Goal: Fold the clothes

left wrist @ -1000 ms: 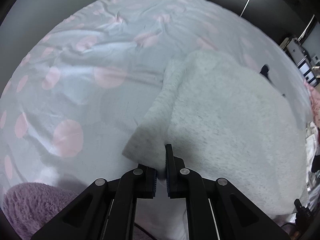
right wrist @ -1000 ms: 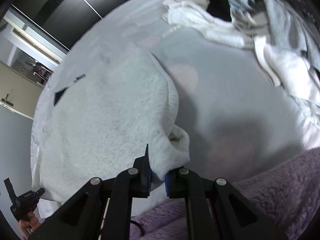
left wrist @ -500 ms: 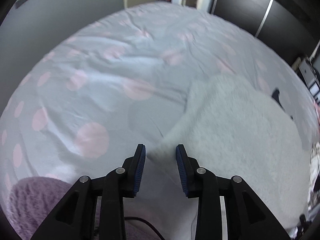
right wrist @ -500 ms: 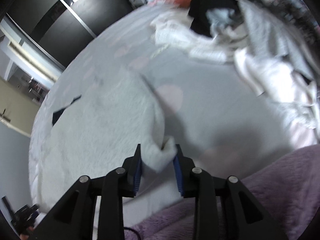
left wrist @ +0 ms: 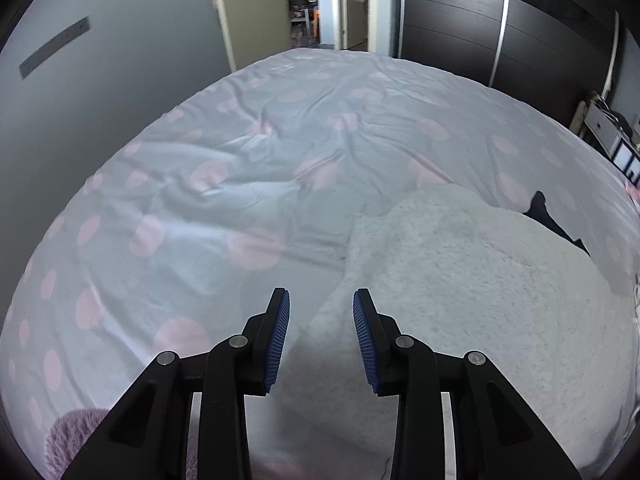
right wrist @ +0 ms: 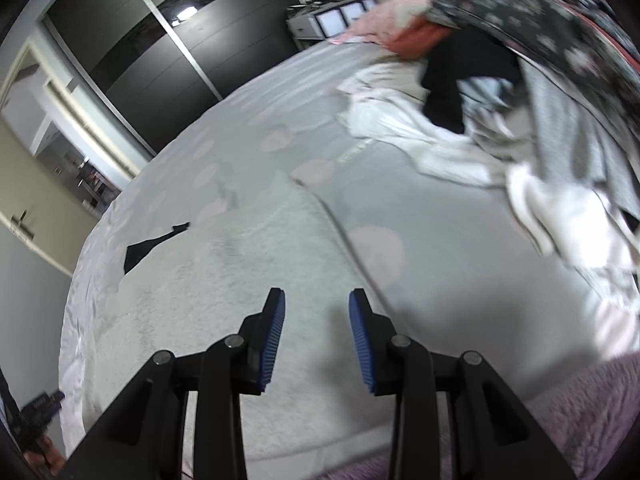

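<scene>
Left claw [left wrist: 321,305] spread wide, gripping nothing, poised over the near left edge of the fluffy white garment [left wrist: 460,292]. Right claw [right wrist: 316,306] likewise spread and empty above its near right edge. Garment lying flat on the dotted bed [left wrist: 224,184], a black piece [right wrist: 150,246] peeking past its far side. Heaped laundry pile [right wrist: 500,92] at far right; purple blanket [right wrist: 580,412] nearest.

Fleece garment [left wrist: 460,280] – fuzzy, matt; bedsheet [left wrist: 240,168] – smooth cloth; wardrobe doors [right wrist: 160,36] glossy.
</scene>
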Demonstrator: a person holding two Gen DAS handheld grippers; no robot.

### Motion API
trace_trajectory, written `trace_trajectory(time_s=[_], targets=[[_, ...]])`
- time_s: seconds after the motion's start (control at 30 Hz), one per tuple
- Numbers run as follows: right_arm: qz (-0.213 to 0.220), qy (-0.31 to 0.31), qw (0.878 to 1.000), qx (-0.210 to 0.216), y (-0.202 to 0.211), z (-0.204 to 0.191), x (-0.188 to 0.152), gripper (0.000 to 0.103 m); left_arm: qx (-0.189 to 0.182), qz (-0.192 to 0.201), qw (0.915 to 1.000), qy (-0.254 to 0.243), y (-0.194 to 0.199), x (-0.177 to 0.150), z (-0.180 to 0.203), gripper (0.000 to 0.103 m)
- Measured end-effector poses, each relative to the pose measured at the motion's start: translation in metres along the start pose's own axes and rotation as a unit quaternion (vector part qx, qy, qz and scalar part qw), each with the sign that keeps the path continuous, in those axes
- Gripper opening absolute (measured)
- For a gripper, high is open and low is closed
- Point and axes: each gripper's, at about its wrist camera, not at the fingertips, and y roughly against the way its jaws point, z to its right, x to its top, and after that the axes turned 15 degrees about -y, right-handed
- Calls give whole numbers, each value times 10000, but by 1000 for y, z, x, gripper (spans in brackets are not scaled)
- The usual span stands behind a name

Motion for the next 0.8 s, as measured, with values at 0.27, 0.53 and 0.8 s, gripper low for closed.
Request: trace_trajectory(time_s=[0.27,0.53,0.8], targets=[[-242,751,9969,38,-40,-45,15,33,63,-41,9974,-720,-27,37,38,39],[-663,811,9944,140,-87,-52,35,50,-237,-225,9955,-892,-72,46,58,39],[-970,-74,9938,537,-106,-17,47,55,-308,-651,9937,-857,-105,33,62,42]])
